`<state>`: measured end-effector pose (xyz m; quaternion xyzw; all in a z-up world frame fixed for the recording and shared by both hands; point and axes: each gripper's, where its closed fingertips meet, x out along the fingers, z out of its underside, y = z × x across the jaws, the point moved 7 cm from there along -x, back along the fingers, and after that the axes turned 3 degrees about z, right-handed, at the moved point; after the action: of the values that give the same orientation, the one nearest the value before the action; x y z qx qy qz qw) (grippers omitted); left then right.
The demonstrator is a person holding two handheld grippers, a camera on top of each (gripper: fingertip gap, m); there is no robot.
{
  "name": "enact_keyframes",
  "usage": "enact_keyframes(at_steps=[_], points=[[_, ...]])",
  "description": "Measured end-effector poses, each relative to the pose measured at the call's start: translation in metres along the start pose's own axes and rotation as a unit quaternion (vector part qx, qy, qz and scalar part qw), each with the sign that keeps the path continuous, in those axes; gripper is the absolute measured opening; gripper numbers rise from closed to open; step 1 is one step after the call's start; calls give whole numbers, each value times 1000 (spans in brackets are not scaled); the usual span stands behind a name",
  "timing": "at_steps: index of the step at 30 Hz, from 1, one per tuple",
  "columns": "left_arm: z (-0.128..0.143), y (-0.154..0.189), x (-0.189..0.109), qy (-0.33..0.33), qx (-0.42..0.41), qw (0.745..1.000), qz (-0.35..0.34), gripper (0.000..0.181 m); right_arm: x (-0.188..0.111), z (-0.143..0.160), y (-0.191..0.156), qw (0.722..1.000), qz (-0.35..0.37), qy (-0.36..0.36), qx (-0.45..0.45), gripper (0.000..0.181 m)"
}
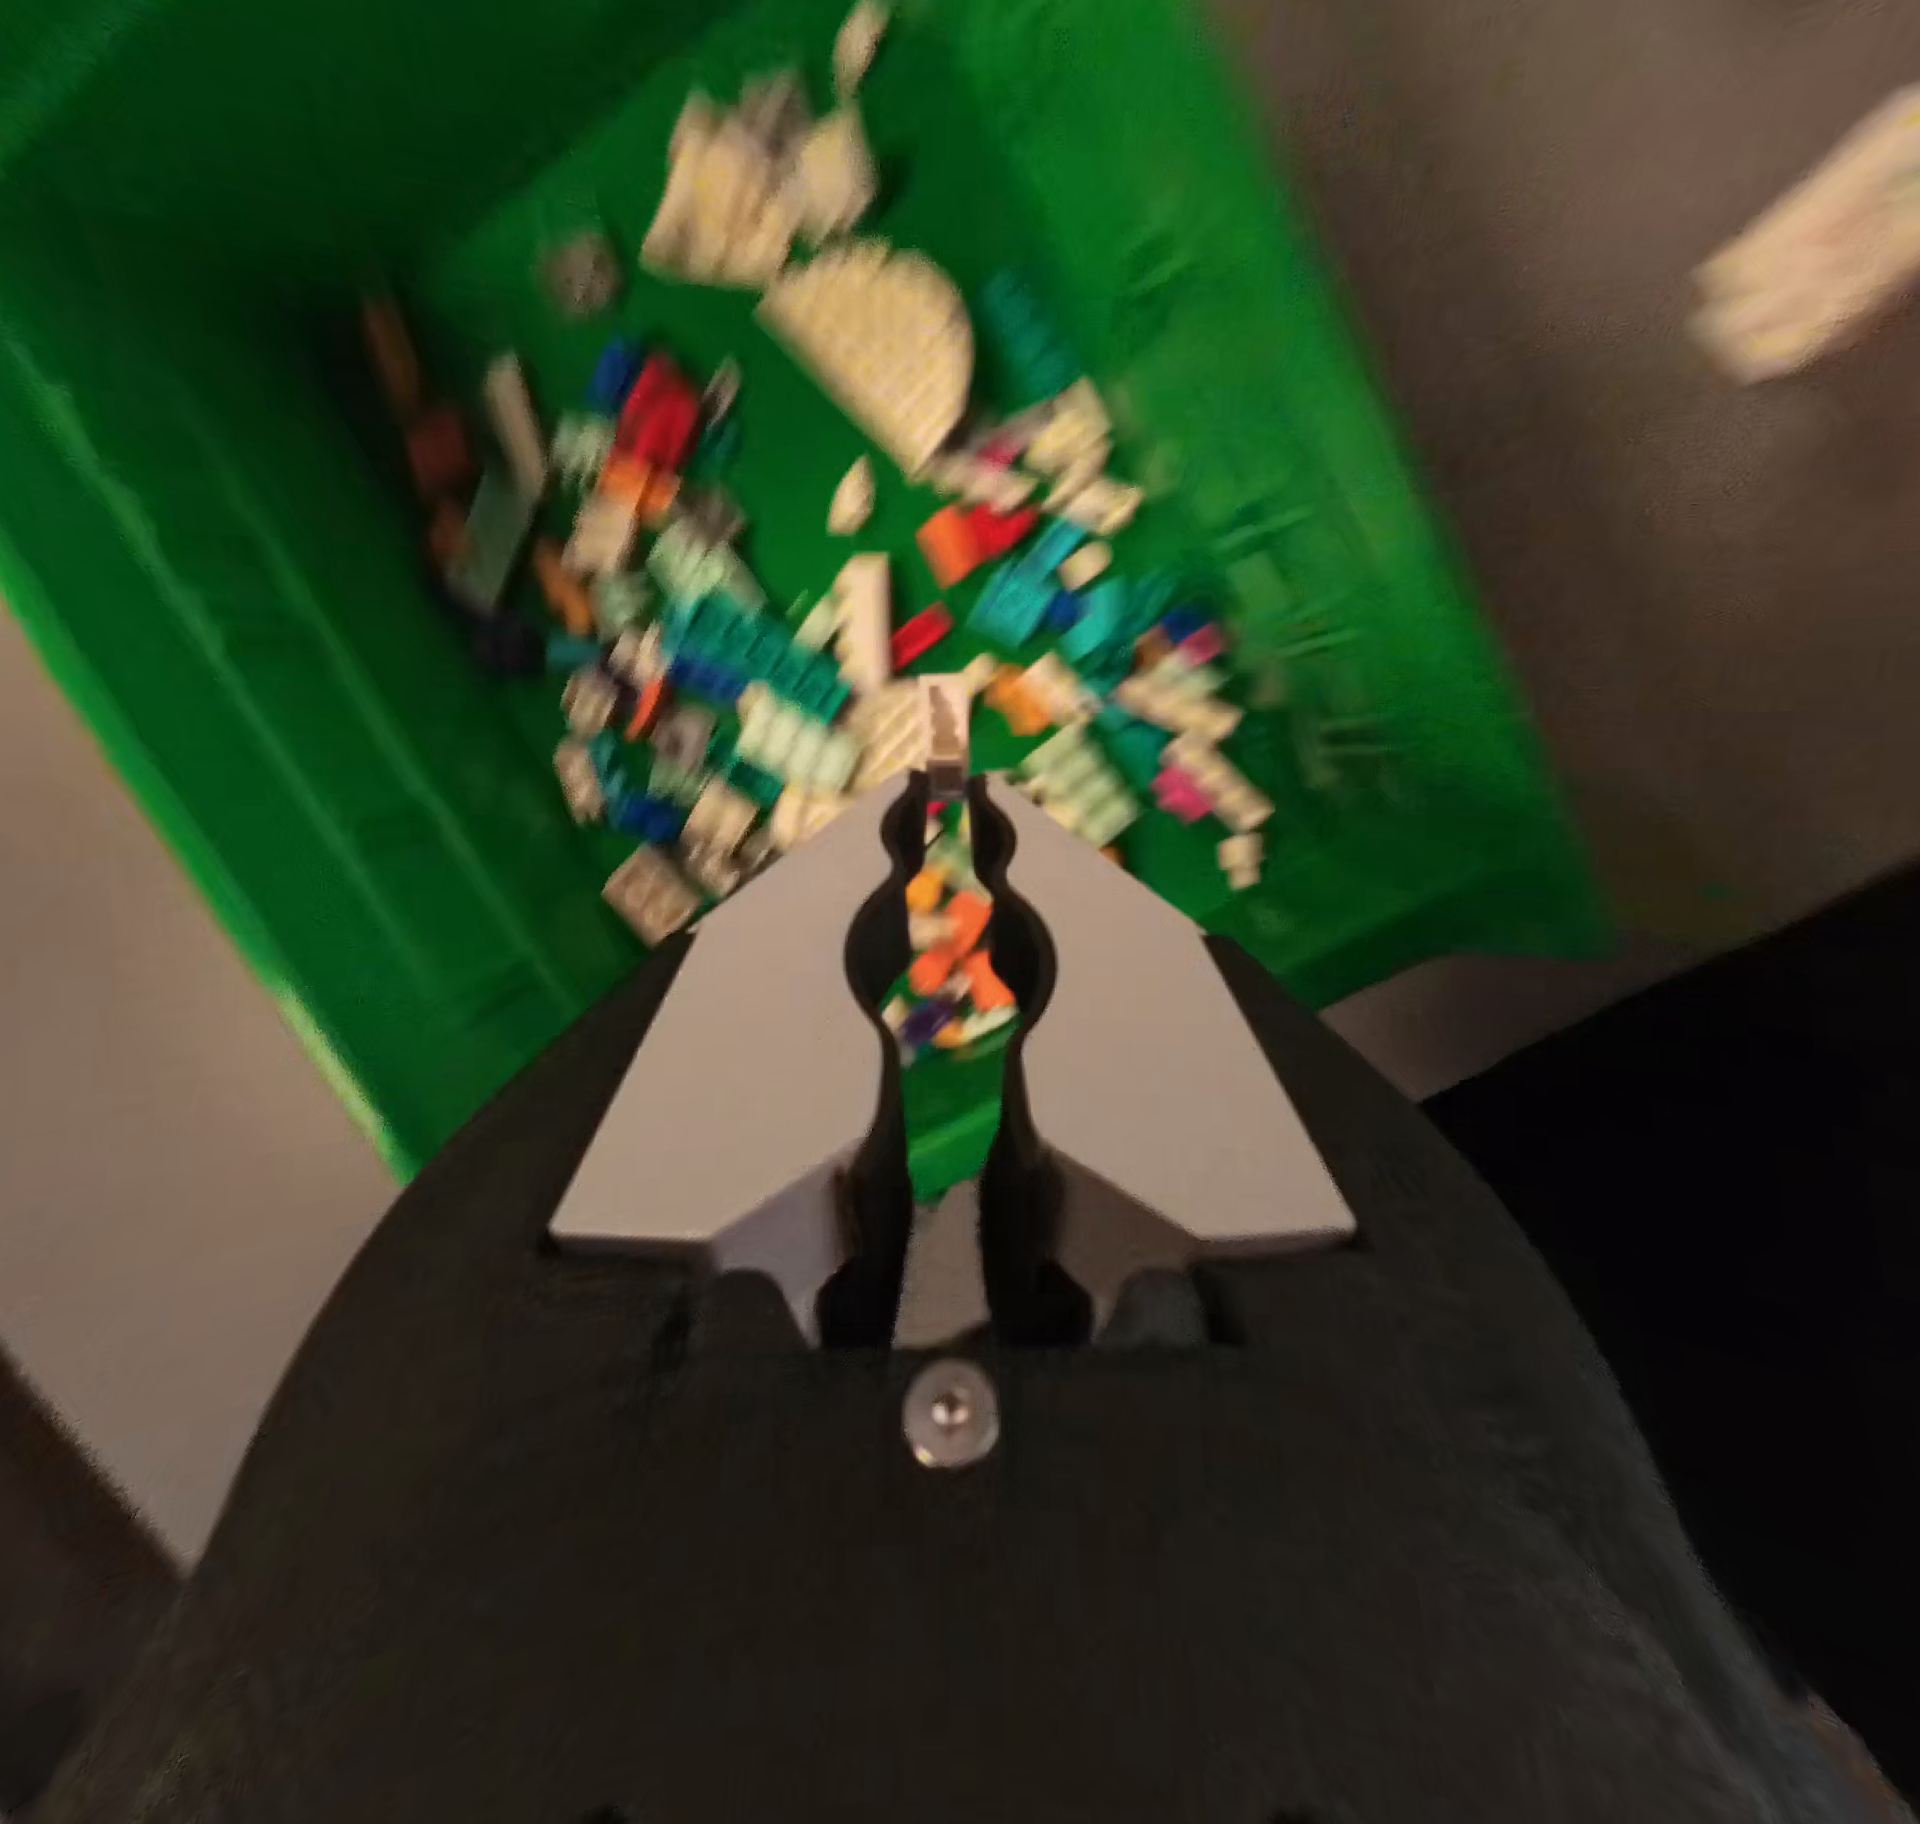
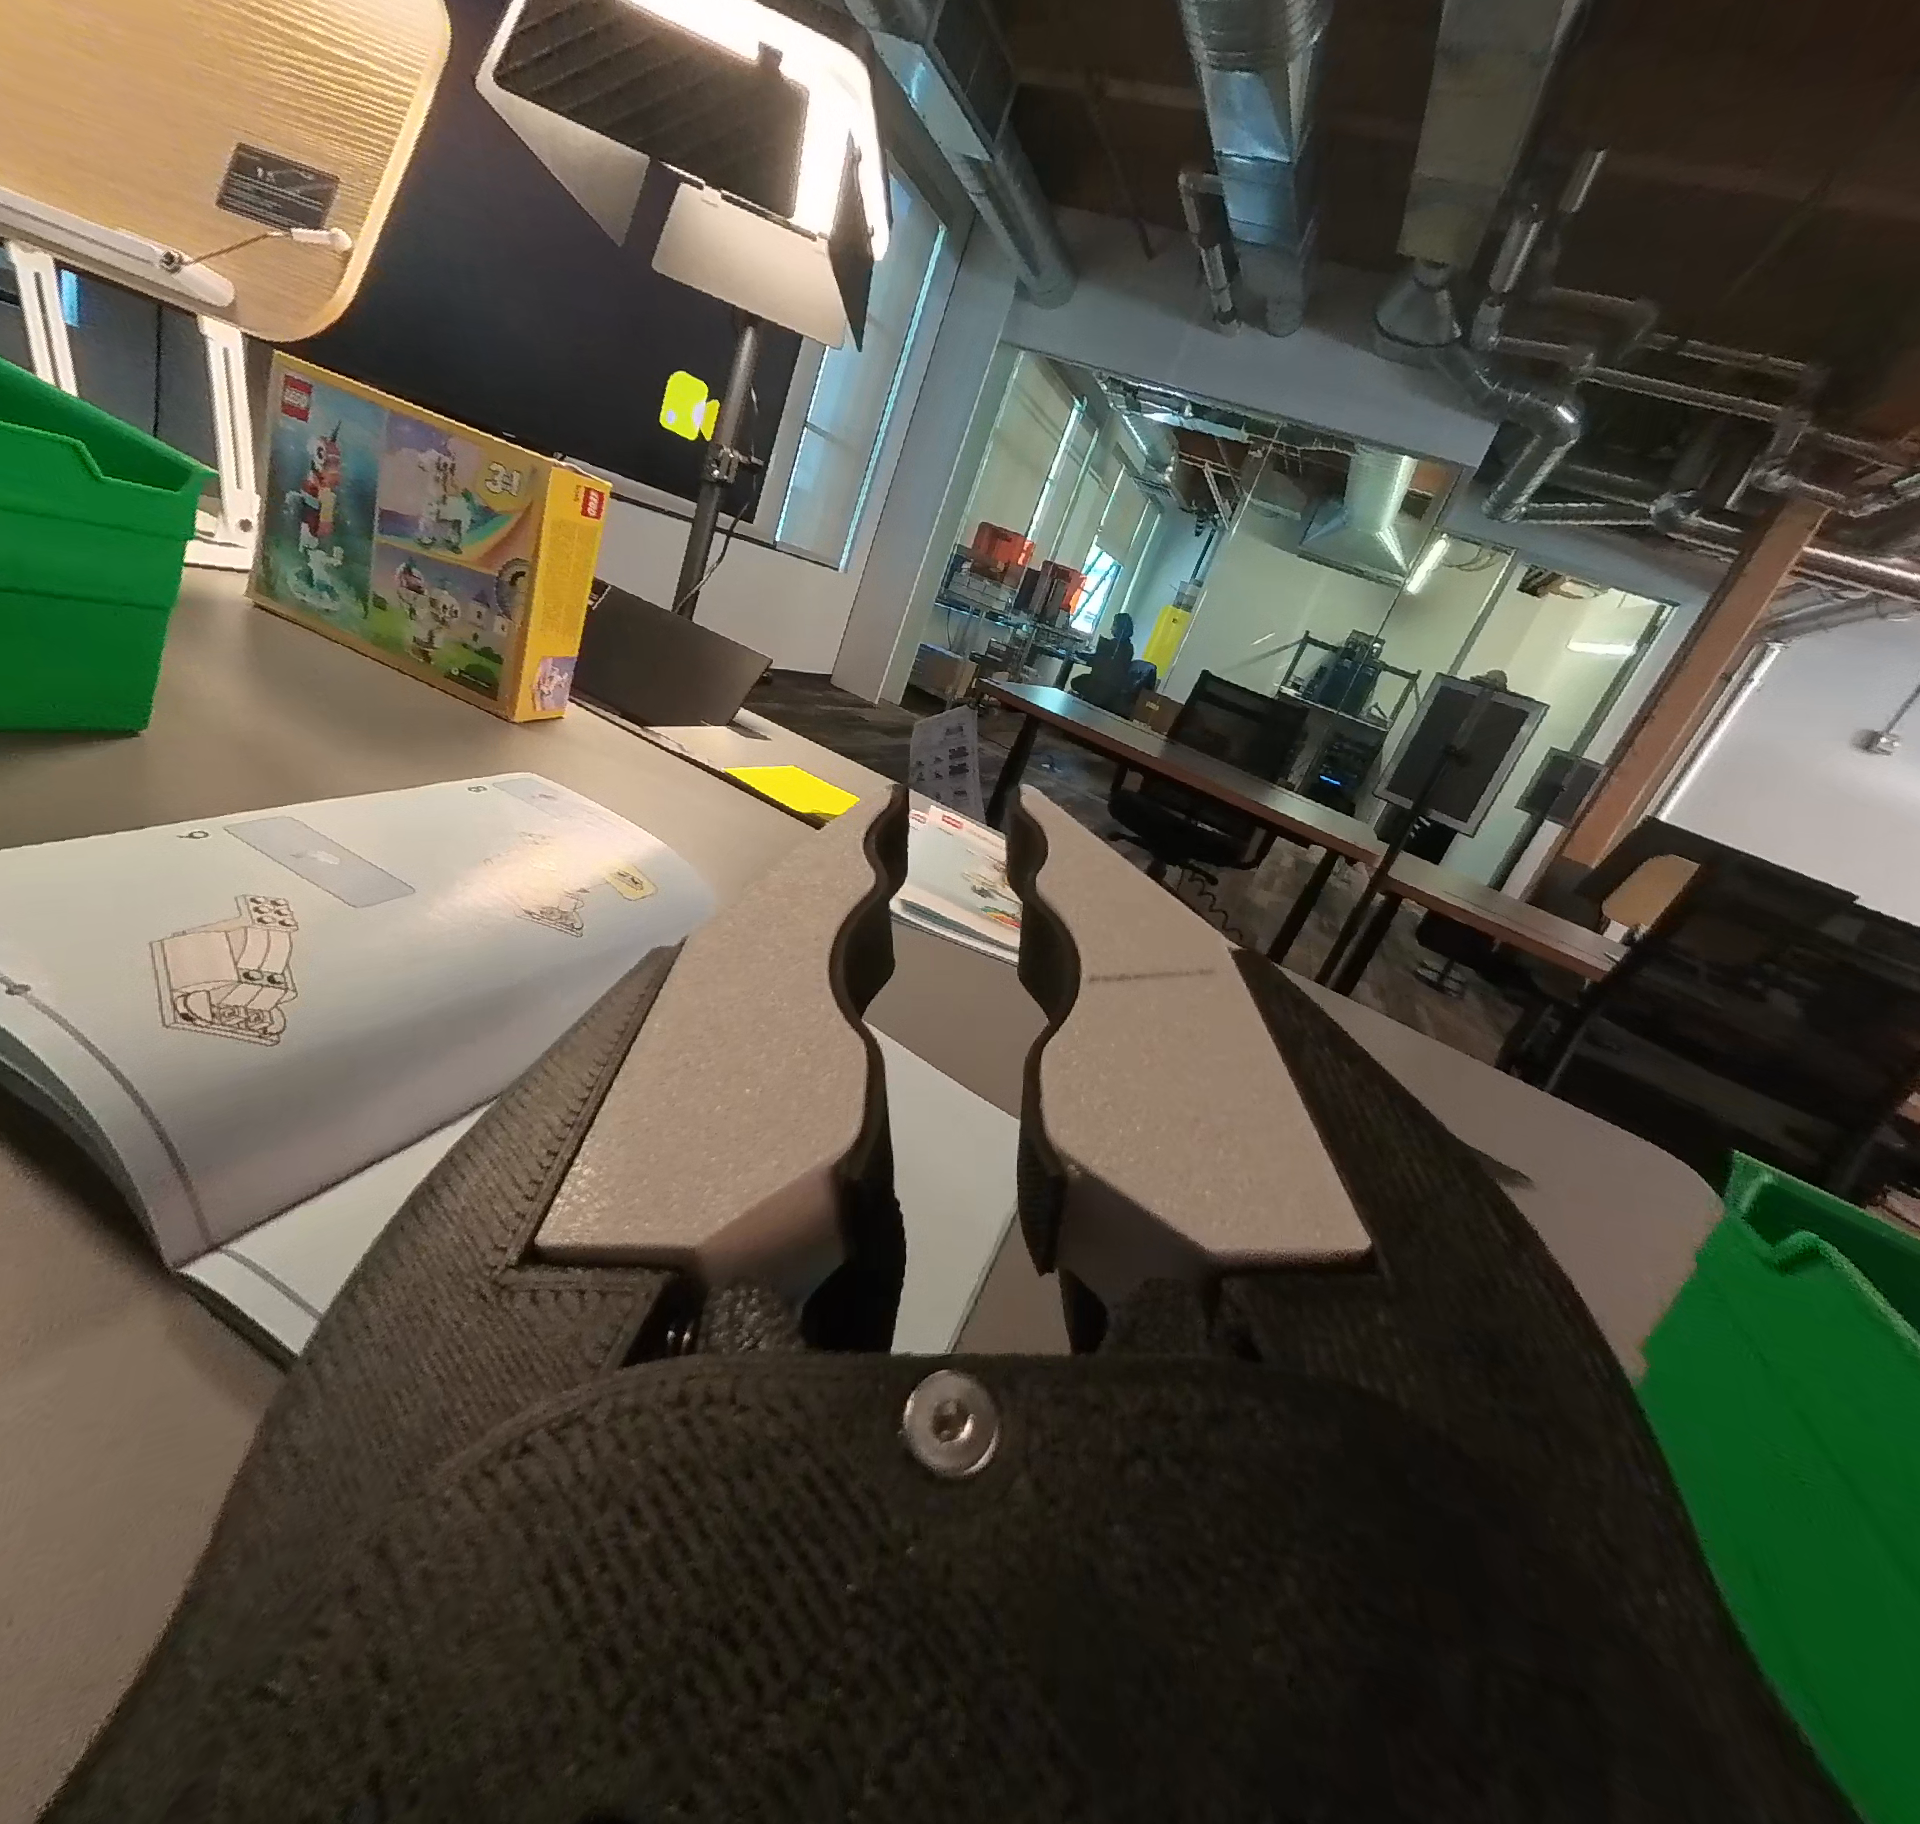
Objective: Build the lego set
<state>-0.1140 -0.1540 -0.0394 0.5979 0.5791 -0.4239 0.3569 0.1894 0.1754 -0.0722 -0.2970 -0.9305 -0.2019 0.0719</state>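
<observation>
Lego pieces fill both views, and the nearest is a small pale grey-white Lego piece (image 1: 943, 735) pinched at the very tips of the left gripper (image 1: 945, 787), whose grey fingers (image 1: 800, 995) are drawn in narrow around it. That piece hangs above a green plastic bin (image 1: 260, 631), seen from overhead and heavily blurred. On the bin floor lies a loose heap of mixed Lego bricks (image 1: 727, 652) in white, teal, orange, red and blue, with a pale half-round plate (image 1: 883, 340) farther back among other white parts. Outside the bin, on the grey table (image 1: 1558, 372), rests a blurred pale flat part (image 1: 1808, 247). The right gripper (image 2: 956, 818) holds nothing; its wavy grey fingers (image 2: 1164, 1068) stand a little apart with a clear gap between them, pointing low across the grey tabletop (image 2: 312, 735). Just left of it lies an open white instruction booklet (image 2: 312, 964) with line drawings of an assembly. Beyond the fingertips sits a second, closed booklet (image 2: 961, 891), and near it a yellow sheet (image 2: 795, 792). Farther left stands the yellow Lego box (image 2: 416, 538), upright beside another green bin (image 2: 83, 569). A third green bin (image 2: 1797, 1379) edges in at the lower right.
</observation>
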Motion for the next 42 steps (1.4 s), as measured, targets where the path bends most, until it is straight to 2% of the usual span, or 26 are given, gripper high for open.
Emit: enact_keyframes(at_steps=[1,3,6,11,15,17,18,20,21,23,25,27,29,32,34,36,39,41,42], points=[[-10,16,-5,35,34,999,21,7,0,0,-1,1000,-3,1,0,16],[-26,43,-11,102,63,992,43,7,0,-1,-2,1000,-9,3,-2,16],[-46,90,-14,179,80,973,119,6,-1,-2,-4,1000,-13,7,-4,16],[-76,162,-10,283,104,926,228,7,1,-4,-10,999,-31,15,-5,16],[-103,189,8,369,99,888,256,6,-3,-13,-23,997,-73,32,11,17],[-113,194,18,406,80,864,286,7,-11,-24,-31,987,-140,55,57,18],[-117,195,23,419,72,851,307,7,-14,-32,-39,973,-198,67,94,18],[-123,194,32,441,42,829,341,6,-22,-44,-55,929,-320,72,168,15],[-124,193,35,449,29,819,355,6,-26,-48,-61,902,-374,69,202,9],[-125,191,41,455,4,807,377,6,-31,-55,-68,828,-472,59,298,8],[-123,190,47,454,-4,804,384,6,-32,-59,-67,767,-516,53,378,14],[-121,190,51,448,-1,809,380,6,-33,-58,-69,730,-542,33,416,19],[-120,191,53,444,4,812,379,6,-35,-58,-73,705,-566,11,428,17],[-118,192,56,438,17,815,378,7,-37,-52,-84,691,-595,-33,409,15],[-118,192,60,431,20,821,374,7,-39,-51,-90,670,-616,-47,411,15],[-118,194,62,424,29,820,385,7,-40,-50,-94,664,-622,-54,412,11],[-118,194,67,415,41,828,375,7,-40,-47,-96,674,-621,-67,394,6],[-115,193,68,398,49,843,358,7,-42,-45,-96,687,-620,-78,371,6],[-111,193,69,389,64,852,345,16,-42,-44,-96,696,-619,-86,355,6]])
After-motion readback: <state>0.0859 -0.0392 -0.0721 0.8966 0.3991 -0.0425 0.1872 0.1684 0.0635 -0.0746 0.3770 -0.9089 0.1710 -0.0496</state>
